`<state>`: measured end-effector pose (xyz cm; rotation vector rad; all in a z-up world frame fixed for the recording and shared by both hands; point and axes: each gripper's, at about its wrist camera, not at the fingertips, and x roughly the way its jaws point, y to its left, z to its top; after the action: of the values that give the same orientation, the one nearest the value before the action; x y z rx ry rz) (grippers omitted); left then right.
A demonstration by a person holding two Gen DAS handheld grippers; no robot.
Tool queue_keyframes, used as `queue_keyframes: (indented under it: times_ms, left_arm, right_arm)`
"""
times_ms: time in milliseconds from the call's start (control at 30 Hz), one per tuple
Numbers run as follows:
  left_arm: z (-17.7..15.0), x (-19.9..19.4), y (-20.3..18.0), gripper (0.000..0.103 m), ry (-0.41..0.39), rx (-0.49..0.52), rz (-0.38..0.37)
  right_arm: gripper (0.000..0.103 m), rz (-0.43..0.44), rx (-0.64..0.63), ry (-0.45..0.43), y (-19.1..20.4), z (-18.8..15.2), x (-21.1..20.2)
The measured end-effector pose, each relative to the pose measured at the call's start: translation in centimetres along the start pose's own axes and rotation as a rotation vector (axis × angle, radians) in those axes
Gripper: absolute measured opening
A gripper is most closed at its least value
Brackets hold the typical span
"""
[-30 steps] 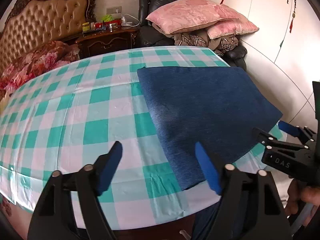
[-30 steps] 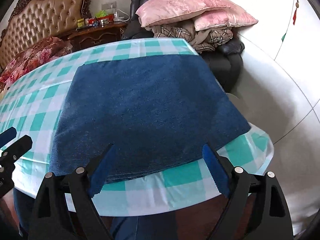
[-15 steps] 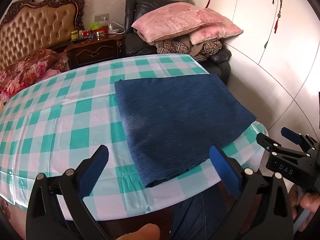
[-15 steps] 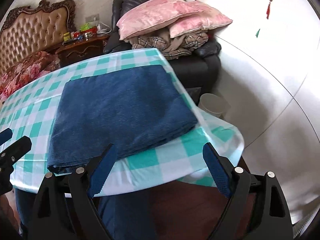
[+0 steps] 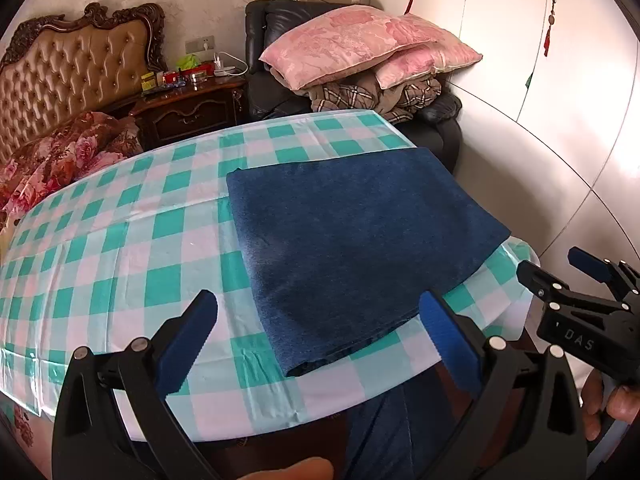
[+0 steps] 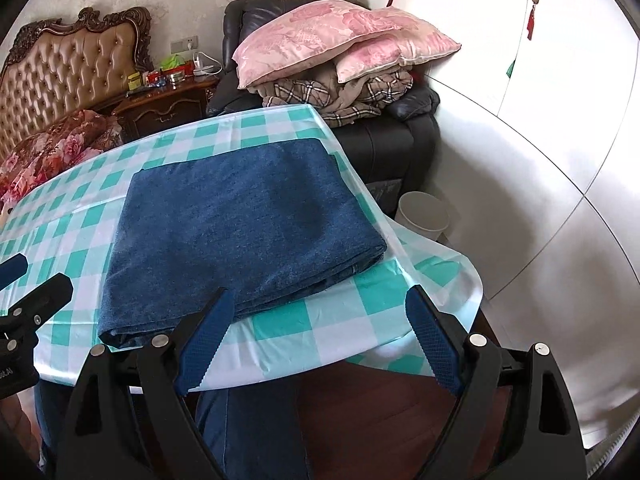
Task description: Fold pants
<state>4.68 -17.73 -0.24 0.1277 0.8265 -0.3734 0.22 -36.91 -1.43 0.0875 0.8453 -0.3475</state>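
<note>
Currently the folded dark-blue denim pants (image 5: 360,248) lie flat as a rectangle on the right part of the table under a teal-and-white checked plastic cloth (image 5: 120,248), their right edge close to the cloth's right edge. Near edge of the pants shows stacked layers in the right wrist view.

Left gripper (image 5: 320,336): black frame, blue-padded fingers (image 5: 188,340). Jaws have just been opening and stand wide apart; nothing between the pads. It is pitched downward over the table's near edge, short of the pants, not touching them.

Right gripper (image 6: 316,332): same build, jaws wide apart, pads clear of cloth and pants. Also pitched downward, near the table's near right corner. In the left wrist view it sits to the right, held by a hand (image 5: 616,404) whose fingers wrap its handle.

Far side: tufted tan headboard (image 5: 76,76), pink pillows (image 5: 360,44) stacked on a black armchair. A white bucket (image 6: 424,216) stands on the floor right of the table.
</note>
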Motion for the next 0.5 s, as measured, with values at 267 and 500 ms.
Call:
queue_keyframes:
  times_ms: [267, 500]
  left_arm:
    - [0.14, 0.06, -0.19, 0.101, -0.001, 0.0, 0.001]
    - [0.16, 0.09, -0.22, 0.101, 0.0, 0.001, -0.002]
  right_arm:
    - [0.084, 0.002, -0.003, 0.0, 0.07, 0.05, 0.07]
    - [0.084, 0.009, -0.001, 0.005, 0.16, 0.07, 0.19]
